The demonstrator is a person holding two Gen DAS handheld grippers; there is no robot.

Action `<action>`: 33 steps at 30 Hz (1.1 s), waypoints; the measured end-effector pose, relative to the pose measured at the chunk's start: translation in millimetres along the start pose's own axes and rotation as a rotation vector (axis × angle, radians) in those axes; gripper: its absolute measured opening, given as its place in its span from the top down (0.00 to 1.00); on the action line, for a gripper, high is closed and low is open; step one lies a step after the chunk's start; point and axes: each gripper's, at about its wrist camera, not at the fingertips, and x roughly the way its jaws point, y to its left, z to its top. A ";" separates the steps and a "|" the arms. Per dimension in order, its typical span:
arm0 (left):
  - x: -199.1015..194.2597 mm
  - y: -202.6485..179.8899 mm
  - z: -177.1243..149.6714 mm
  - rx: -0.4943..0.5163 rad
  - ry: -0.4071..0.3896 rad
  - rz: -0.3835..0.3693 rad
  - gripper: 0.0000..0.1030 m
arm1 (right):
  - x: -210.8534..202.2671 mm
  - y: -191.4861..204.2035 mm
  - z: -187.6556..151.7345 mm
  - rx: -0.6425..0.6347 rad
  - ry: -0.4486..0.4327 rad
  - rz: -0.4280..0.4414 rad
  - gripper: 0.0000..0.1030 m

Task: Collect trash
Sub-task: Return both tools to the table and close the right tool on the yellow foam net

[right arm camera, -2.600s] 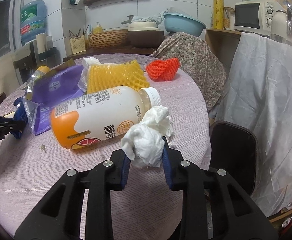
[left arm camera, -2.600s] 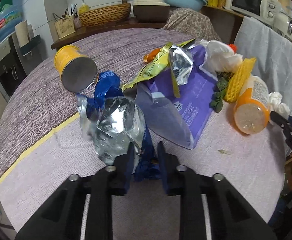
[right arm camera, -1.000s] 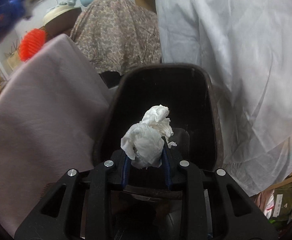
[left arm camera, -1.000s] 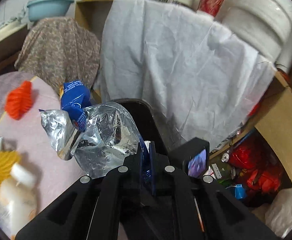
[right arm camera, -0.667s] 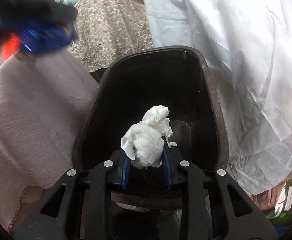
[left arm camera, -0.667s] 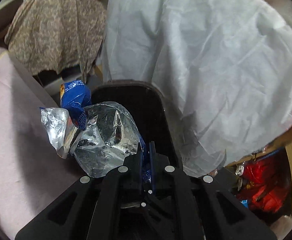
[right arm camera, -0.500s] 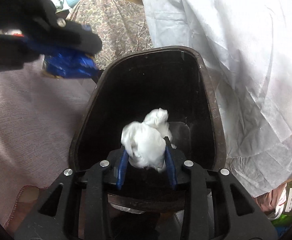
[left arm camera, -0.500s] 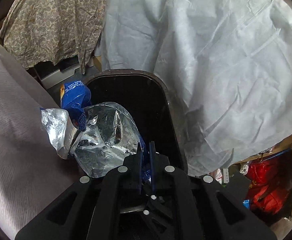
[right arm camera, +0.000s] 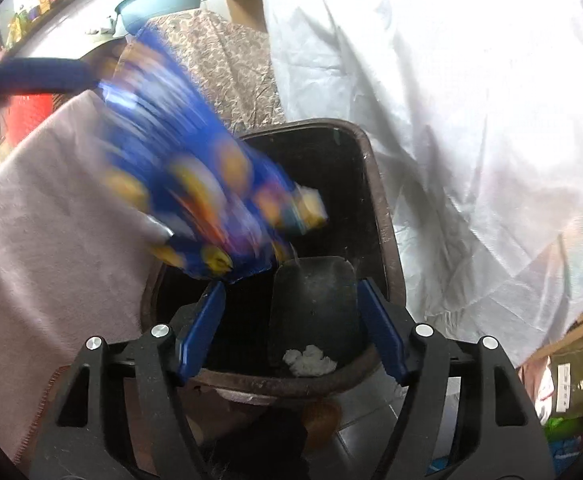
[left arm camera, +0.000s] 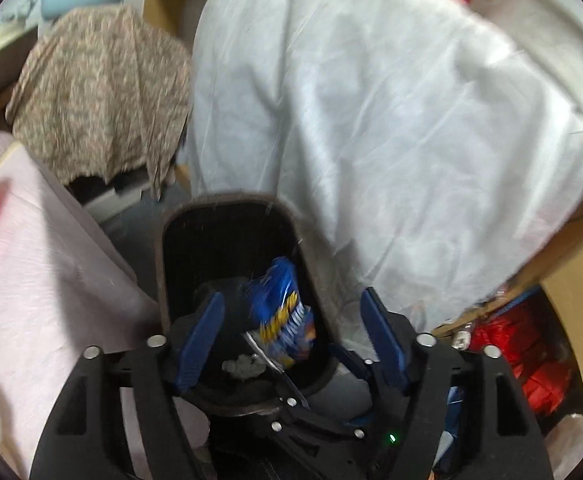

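Below, both grippers' fingers (left arm camera: 205, 330) (right arm camera: 379, 330) wide over dark plastic bin (right arm camera: 375, 184); glossy blue wrapper (left arm camera: 281, 312), crumpled tissue (right arm camera: 309, 360) inside.

The left gripper (left arm camera: 291, 332) points steeply downward, its two blue-padded fingers (left arm camera: 201, 332) spread wide apart and nothing caught between them. The black finger mounts fan outward from the body toward the tips (the silver screws on each mount are plainly visible). The right gripper (right arm camera: 291, 328) points down in the same way, with its jaws likewise wide apart and its blue pads (right arm camera: 381, 330) bare. In the right wrist view, one blue finger of the left gripper (right arm camera: 39, 76) reaches in from the upper left edge, blurred, so the two grippers sit near each other, the left one higher in that view.
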 end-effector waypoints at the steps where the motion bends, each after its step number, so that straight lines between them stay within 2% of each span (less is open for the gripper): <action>1: -9.6 2.8 -1.9 0.005 -0.025 -0.007 0.24 | -4.9 2.1 1.1 0.005 -0.001 -0.009 0.33; 4: -48.2 -0.3 -12.6 0.023 -0.099 -0.027 0.19 | -19.8 12.6 4.4 -0.012 -0.025 -0.010 0.31; 6: -66.7 -0.9 -19.4 0.033 -0.122 -0.025 0.16 | -23.9 19.1 7.7 -0.041 -0.041 -0.015 0.29; 11: -114.3 8.9 -40.8 0.058 -0.181 0.015 0.13 | -45.6 40.0 9.3 -0.085 -0.069 -0.001 0.27; 19: -171.8 54.4 -87.1 0.042 -0.224 0.164 0.11 | -73.5 68.0 8.9 -0.093 -0.072 0.053 0.27; 24: -204.0 95.4 -112.9 -0.033 -0.255 0.249 0.11 | -92.4 90.7 11.2 -0.122 -0.097 0.095 0.27; 31: -240.1 142.7 -140.7 -0.123 -0.299 0.452 0.11 | -120.9 137.1 19.3 -0.216 -0.154 0.193 0.27; 33: -249.3 153.8 -147.6 -0.146 -0.312 0.491 0.11 | -128.7 149.6 22.0 -0.240 -0.169 0.216 0.27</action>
